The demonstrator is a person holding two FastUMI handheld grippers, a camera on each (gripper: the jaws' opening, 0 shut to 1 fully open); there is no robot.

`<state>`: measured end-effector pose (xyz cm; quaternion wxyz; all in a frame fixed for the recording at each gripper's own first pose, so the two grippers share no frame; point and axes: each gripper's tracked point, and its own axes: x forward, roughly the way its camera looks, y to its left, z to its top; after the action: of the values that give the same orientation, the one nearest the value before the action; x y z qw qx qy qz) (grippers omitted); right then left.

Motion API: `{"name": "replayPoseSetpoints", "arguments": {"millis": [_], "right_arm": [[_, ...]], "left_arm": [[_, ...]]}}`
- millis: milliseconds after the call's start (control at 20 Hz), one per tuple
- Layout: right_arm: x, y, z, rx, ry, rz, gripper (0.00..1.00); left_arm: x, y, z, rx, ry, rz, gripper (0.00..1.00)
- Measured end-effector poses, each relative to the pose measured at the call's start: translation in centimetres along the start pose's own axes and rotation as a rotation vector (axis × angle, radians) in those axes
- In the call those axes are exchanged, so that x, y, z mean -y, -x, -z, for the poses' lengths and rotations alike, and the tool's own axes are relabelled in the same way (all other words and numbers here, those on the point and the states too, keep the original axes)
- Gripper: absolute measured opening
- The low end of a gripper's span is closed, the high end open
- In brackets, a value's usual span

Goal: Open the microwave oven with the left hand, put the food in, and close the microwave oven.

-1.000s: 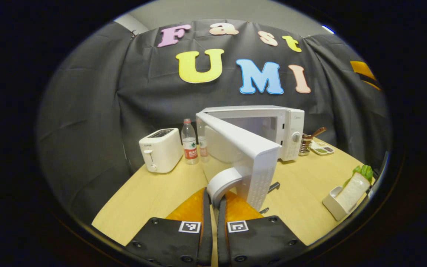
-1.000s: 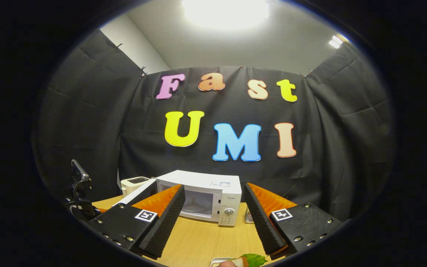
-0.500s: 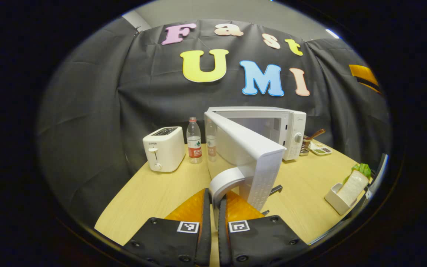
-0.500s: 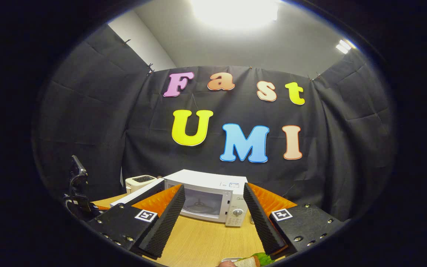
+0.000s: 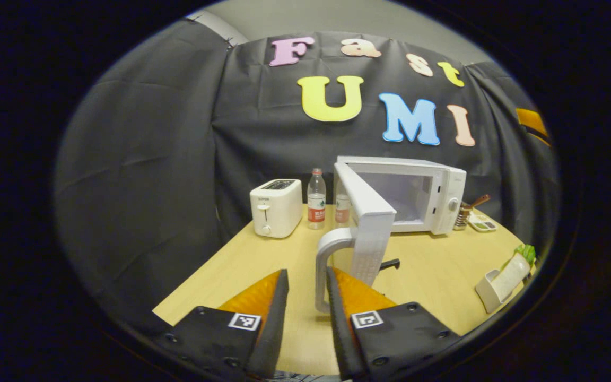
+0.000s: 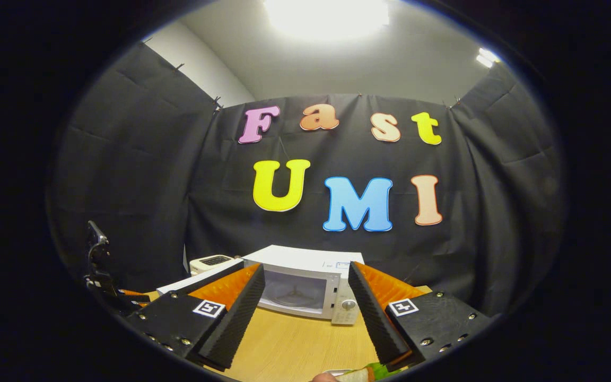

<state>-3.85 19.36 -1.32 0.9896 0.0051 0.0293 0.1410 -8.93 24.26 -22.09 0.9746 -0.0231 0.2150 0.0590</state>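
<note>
The white microwave [image 5: 435, 193] stands at the back of the wooden table with its door [image 5: 370, 223] swung wide toward me. The door's curved handle [image 5: 321, 265] hangs between the tips of my left gripper [image 5: 307, 275], close to the right-hand finger; the jaws are open and do not press on it. The food, a sandwich with lettuce in a small white tray [image 5: 508, 270], sits near the table's right edge. In the right gripper view my right gripper [image 6: 305, 268] is open and empty above the table, facing the microwave [image 6: 305, 286], with the sandwich [image 6: 356, 376] just below it.
A white toaster [image 5: 276, 214] and two water bottles [image 5: 315, 207] stand left of the microwave. A spoon holder and a small condiment dish [image 5: 479, 223] lie to its right. The table's [image 5: 231, 276] front left edge is close.
My left gripper has gone from shut on the door handle to open and has drawn back a little. The microwave door has swung wider. The right gripper has barely moved.
</note>
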Motion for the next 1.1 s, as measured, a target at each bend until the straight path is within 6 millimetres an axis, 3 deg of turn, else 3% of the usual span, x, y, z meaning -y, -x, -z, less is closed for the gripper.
{"name": "replayPoseSetpoints", "arguments": {"millis": [50, 150, 200, 400, 650, 750, 950, 1100], "right_arm": [[0.7, 0.0, 0.2, -0.007, -0.003, -0.002, 0.96], [1.9, 0.1, 0.9, -0.032, -0.012, -0.015, 0.96], [2.8, 0.0, 1.4, -0.054, -0.013, -0.016, 0.96], [6.3, -0.1, 3.4, -0.132, -0.059, -0.010, 0.96], [10.5, -0.5, 7.6, -0.285, -0.134, -0.018, 0.96], [11.8, -0.5, 9.4, -0.341, -0.169, -0.022, 0.96], [12.4, 0.2, 13.8, -0.484, -0.228, -0.073, 0.98], [12.3, 1.4, 16.7, -0.584, -0.259, -0.107, 0.98]], "left_arm": [[-0.1, 0.7, -1.1, 0.017, 0.011, -0.023, 0.70], [-0.3, 2.6, -3.8, 0.080, 0.030, -0.073, 0.91], [-0.1, 3.3, -5.2, 0.117, 0.043, -0.092, 0.94], [1.8, 6.5, -11.1, 0.244, 0.035, -0.119, 0.96], [6.2, 9.0, -18.3, 0.381, 0.024, -0.088, 0.96], [7.8, 9.8, -19.8, 0.416, 0.037, -0.074, 0.97], [9.0, 11.3, -21.6, 0.455, 0.024, -0.089, 0.95], [10.4, 11.9, -21.8, 0.459, 0.027, -0.068, 0.95]]}}
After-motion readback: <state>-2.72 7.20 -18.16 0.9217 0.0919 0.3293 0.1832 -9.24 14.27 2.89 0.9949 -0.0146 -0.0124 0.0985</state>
